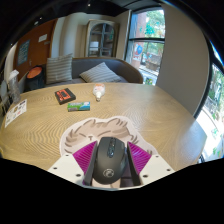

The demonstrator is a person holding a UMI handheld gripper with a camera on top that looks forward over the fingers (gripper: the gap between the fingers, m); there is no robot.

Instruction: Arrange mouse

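A black computer mouse (109,160) sits between my gripper's (110,163) two fingers, its nose pointing away from me. Both magenta pads (83,157) press against its sides, so the gripper is shut on it. The mouse is held low over a light mouse mat (105,127) with a pale printed figure, which lies on the wooden table (150,115) just ahead of the fingers. The rear of the mouse is hidden by the gripper body.
Beyond the mat stand a small glass (99,92), a dark rectangular box (65,95) and a small teal item (79,106). Papers (14,112) lie at the table's left edge. A grey sofa (95,71) and windows are beyond the table.
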